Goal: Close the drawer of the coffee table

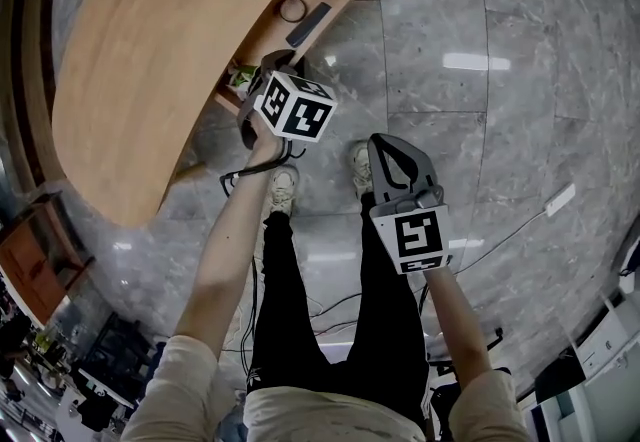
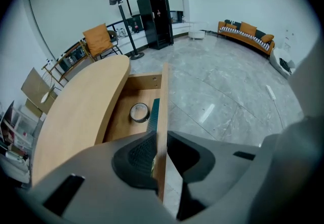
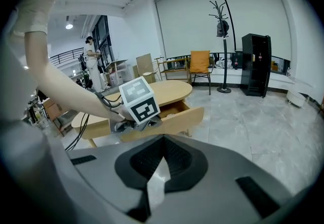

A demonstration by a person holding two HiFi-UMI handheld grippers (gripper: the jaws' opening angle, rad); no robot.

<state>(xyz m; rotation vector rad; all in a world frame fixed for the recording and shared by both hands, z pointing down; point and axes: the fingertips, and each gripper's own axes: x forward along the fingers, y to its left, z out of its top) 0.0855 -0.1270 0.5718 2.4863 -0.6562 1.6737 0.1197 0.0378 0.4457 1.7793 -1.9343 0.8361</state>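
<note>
Our left gripper [image 2: 161,143] is clamped on the front panel of the drawer [image 2: 164,91], with one jaw inside and one outside. Our right gripper [image 3: 162,154] hangs well apart from the table, its jaws together on nothing.

We count one coffee table [image 1: 170,40] and one drawer, which stands pulled out from under the oval wooden top. Two things lie plainly in the drawer: one roll of tape [image 2: 139,112] and one dark flat bar [image 1: 308,23] just beside it. Across the room we see one coat stand [image 3: 223,40], one black cabinet [image 3: 255,65] and one orange chair [image 3: 200,61].

From the head view, the left gripper and its cube [image 1: 295,105] hide the near end of the drawer. Something green [image 1: 240,78] peeks out there, and we cannot tell what it is. The only print we can make out is the black-and-white square markers on the cubes.
</note>
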